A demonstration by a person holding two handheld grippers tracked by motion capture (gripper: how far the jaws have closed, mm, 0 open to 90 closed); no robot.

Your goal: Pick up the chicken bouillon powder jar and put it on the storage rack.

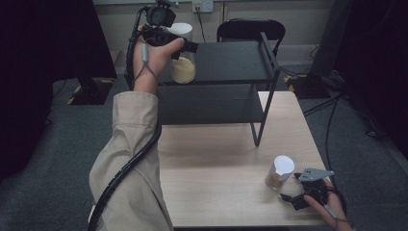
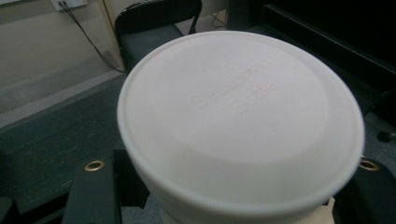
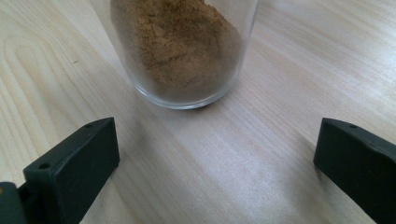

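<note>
The left gripper point(image 1: 185, 45) is raised at the near-left corner of the black two-tier shelf point(image 1: 231, 62), its jaws clamped on a clear jar with a white lid point(image 1: 183, 60) that holds pale powder in its lower part. In the left gripper view the round lid point(image 2: 240, 121) lies between the two black jaws, with the shelf's dark top board behind it and a black chair point(image 2: 154, 23) beyond. The jar hangs at the left edge of the top board; whether its base touches the board cannot be told. The rest of that board lies bare to the right, up to the thin upright posts at the right end.

The right gripper point(image 1: 296, 195) rests low at the near-right corner of the wooden table point(image 1: 216, 159), jaws spread wide and holding nothing. Just in front of it stands a second lidded jar point(image 1: 279, 172) with brown powder point(image 3: 180, 42); the right gripper view shows its glass base on the wood, ahead of the jaw tips and apart from them. The table's right edge is close beside this gripper, while a wide stretch of bare wood lies between the jar and the shelf's front leg.
</note>
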